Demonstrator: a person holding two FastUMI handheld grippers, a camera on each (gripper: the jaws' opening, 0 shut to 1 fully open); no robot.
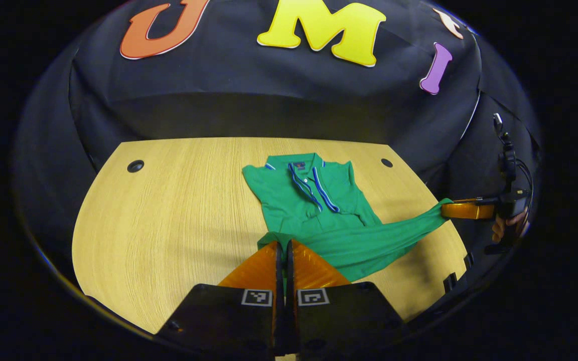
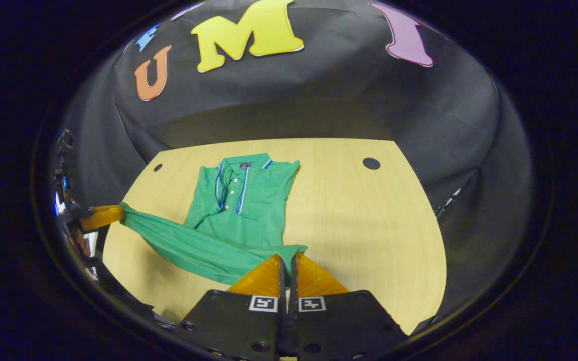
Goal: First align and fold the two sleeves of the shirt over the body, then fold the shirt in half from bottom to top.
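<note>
Black cloth wall behind a pale wood-grain counter [image 1: 168,215] with rounded corners and dark round holes [image 1: 135,166] near its far edge.

Green polo shirt [image 1: 299,195] lying collar-up toward the far side of the counter, placket trimmed in blue and white, sleeves already folded in over the body. Lower part of the shirt lifted off the counter and stretched into a taut band along the near edge, held at both bottom corners.

In the left gripper view: left gripper [image 1: 285,246] at the bottom, jaws closed narrow with a corner of the green hem pinched between them. Right gripper [image 1: 464,209] farther off at the right edge, clamped on the other hem corner, a hand [image 1: 507,225] behind it holding the handle, cable trailing above.

In the right gripper view: right gripper [image 2: 287,258] at the bottom, jaws pressed together on a small peak of green fabric. Shirt [image 2: 241,200] spread beyond, collar toward the wall. Left gripper [image 2: 102,216] at the far left, gripping the opposite end of the stretched hem just past the counter [image 2: 369,225] edge.
</note>
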